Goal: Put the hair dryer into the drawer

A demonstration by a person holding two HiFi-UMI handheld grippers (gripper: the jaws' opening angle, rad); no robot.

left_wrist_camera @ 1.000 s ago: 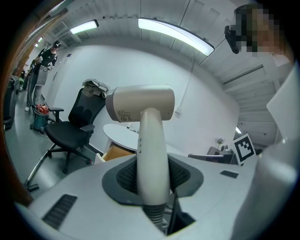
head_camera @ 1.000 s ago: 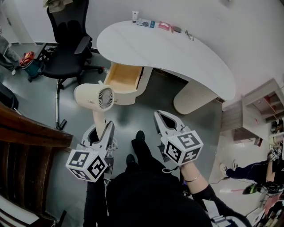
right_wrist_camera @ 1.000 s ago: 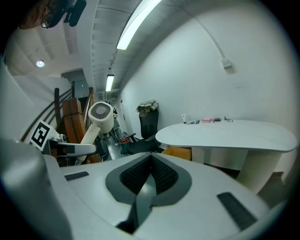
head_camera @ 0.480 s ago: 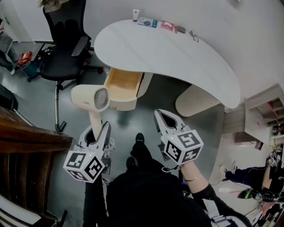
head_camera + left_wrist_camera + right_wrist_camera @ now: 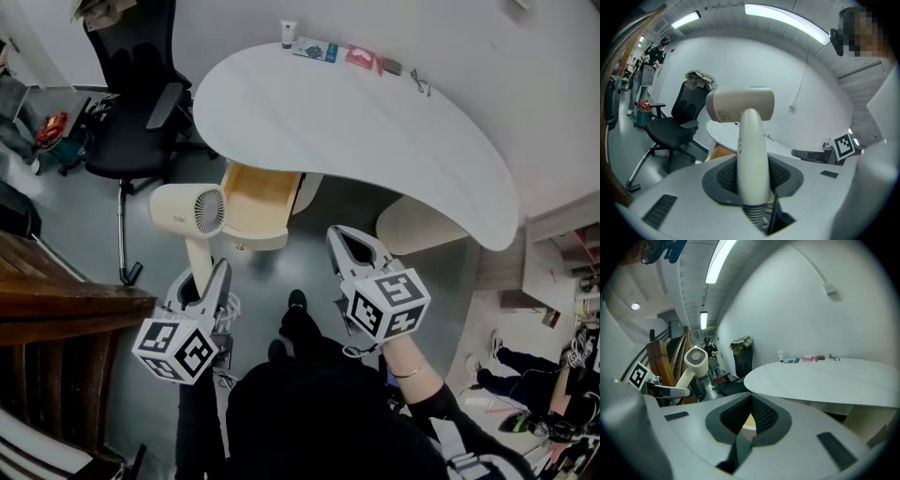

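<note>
Evidently the carry is well on and the drop is not yet made. The left gripper (image 5: 201,281) has its jaws clenched on the handle of the hair dryer (image 5: 187,208). The left gripper view shows the ribbed pads pressing on the pale handle low down, near the cord end. That keeps the heavy head upright above the gripper and the barrel lying level.

In the head view the dryer's head sits at 9 o'clock of the open drawer (image 5: 257,190), just beside its left wall, with the grille facing the drawer. How high it hangs above the drawer cannot be told. The drawer stands pulled out from under the near edge of the white worktop (image 5: 375,122), its wooden bottom bare, so there looks to be room for the dryer to be laid in.

The right gripper (image 5: 343,244) is at 4 o'clock of the drawer, jaws closed together on nothing. It probably stands by to push the drawer shut. A black office chair (image 5: 141,117) stands at 10 o'clock, well apart from the drawer.
</note>
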